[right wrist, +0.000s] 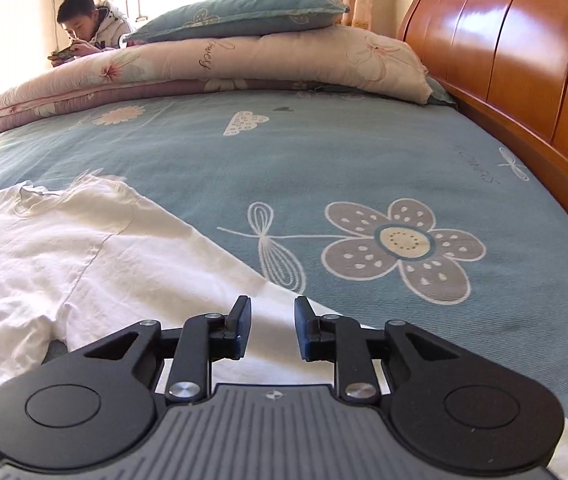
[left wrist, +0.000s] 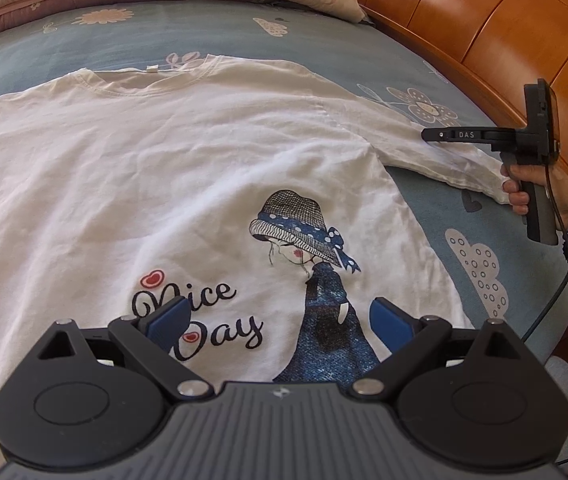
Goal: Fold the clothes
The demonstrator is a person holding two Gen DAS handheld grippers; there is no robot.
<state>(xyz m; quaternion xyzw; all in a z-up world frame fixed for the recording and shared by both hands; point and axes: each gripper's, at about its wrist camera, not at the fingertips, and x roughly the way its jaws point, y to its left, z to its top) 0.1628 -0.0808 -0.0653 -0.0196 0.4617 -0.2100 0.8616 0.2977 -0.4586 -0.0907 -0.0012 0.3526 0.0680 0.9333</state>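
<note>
A white T-shirt (left wrist: 164, 168) lies flat, front up, on the bed, printed with "Nice Day" and a girl in a hat (left wrist: 304, 232). My left gripper (left wrist: 280, 320) hovers over the print near the hem, its blue pads wide apart with nothing between them. The shirt's right sleeve (left wrist: 436, 156) stretches out toward the headboard. In the left wrist view, a hand holds my right gripper (left wrist: 428, 135) above that sleeve. In the right wrist view, the right gripper (right wrist: 272, 328) shows a narrow gap between its pads, open, with the sleeve (right wrist: 188, 272) lying beneath and not pinched.
The blue flowered sheet (right wrist: 364, 168) covers the bed. A wooden headboard (right wrist: 504, 40) runs along the right. A folded quilt (right wrist: 224, 68) with a pillow (right wrist: 244, 12) on it lies at the far end, where a person (right wrist: 88, 28) leans over a phone. A cable (left wrist: 556, 292) trails from the right gripper.
</note>
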